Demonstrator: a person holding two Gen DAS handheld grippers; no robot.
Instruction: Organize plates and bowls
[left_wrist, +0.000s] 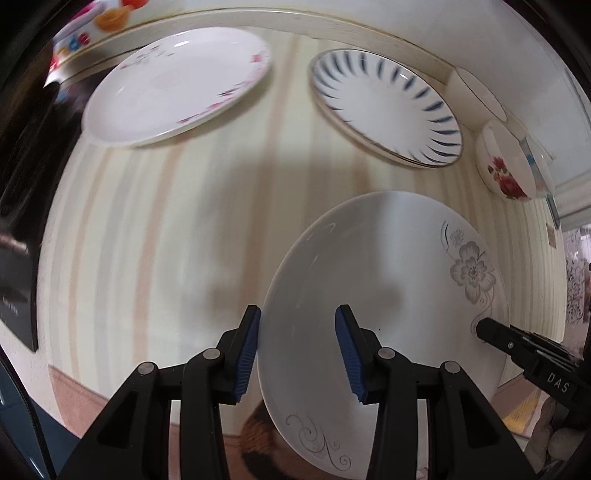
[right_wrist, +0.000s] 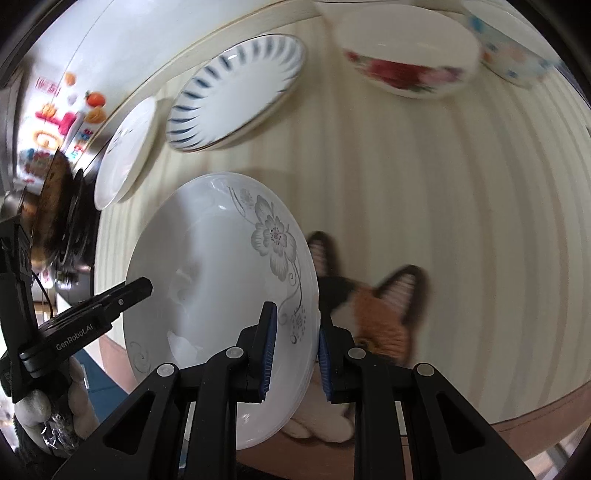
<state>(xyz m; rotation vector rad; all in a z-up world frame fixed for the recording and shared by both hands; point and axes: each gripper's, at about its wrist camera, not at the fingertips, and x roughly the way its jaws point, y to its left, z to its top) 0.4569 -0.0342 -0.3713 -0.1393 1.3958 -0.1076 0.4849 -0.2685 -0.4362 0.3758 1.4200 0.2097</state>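
Note:
A white plate with grey flower print (left_wrist: 369, 295) (right_wrist: 207, 288) is tilted, with its near edge out past the table's front edge. My right gripper (right_wrist: 295, 325) is shut on its right rim, one blue pad on each side. One right finger tip (left_wrist: 484, 328) shows on the rim in the left wrist view. My left gripper (left_wrist: 298, 312) is open and straddles the plate's left rim, with a wide gap between its pads. Its finger (right_wrist: 142, 286) reaches over the plate's left edge in the right wrist view.
On the striped tablecloth (left_wrist: 147, 221) lie a pink-flowered plate (left_wrist: 177, 85) (right_wrist: 125, 151) and a blue-striped plate (left_wrist: 388, 107) (right_wrist: 236, 92). A rose bowl (left_wrist: 506, 166) (right_wrist: 406, 55) and a dotted bowl (right_wrist: 513, 51) stand far right. A cat (right_wrist: 373, 314) sits below the table edge, under the held plate.

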